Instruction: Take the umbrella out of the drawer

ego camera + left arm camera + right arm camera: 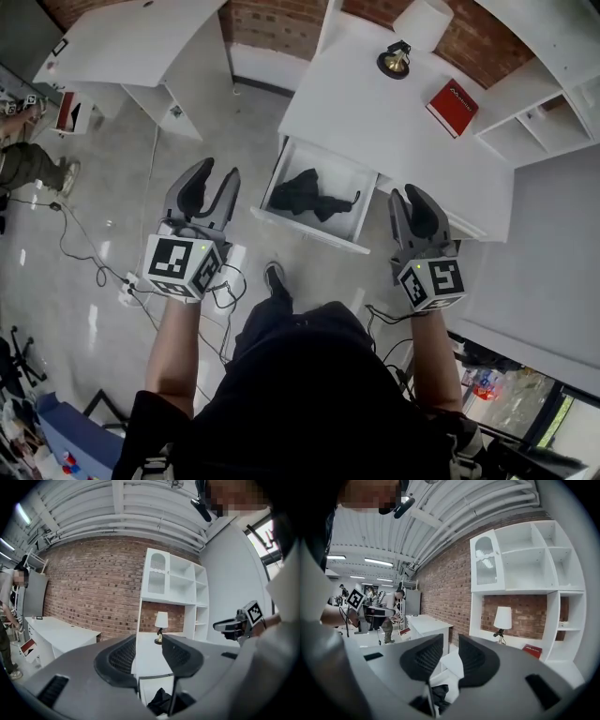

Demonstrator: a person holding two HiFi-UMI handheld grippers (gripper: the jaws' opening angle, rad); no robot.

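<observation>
The drawer (pixel 314 232) is standing pulled out from under the white surface (pixel 375 112), and the black folded umbrella (pixel 309 195) is lying inside it, across the bottom, with a thinner end pointing to the right side. The left hand-held gripper (pixel 218 171) is hovering to the left of the drawer with its jaws well apart and nothing between them. The right hand-held gripper (pixel 406 194) is hovering to the right of it with jaws only a little apart, also empty. The step in hand, as I am judging it, is the reach into the drawer. To do it well, one gripper should be coming down from above with jaws wide, closing across the thick middle of the bundle and not only on loose cloth, which may be slipping out. Then it should be lifting straight up, so that the umbrella is not catching on the drawer walls. On the surface a small lamp (pixel 396 58) and a red book (pixel 452 106) are standing well apart from the drawer — they are not in the way. Around it the room is showing a brick wall (pixel 272 23), white shelves (pixel 534 122) and a glossy floor (pixel 122 206) with cables (pixel 80 253) lying on it.
</observation>
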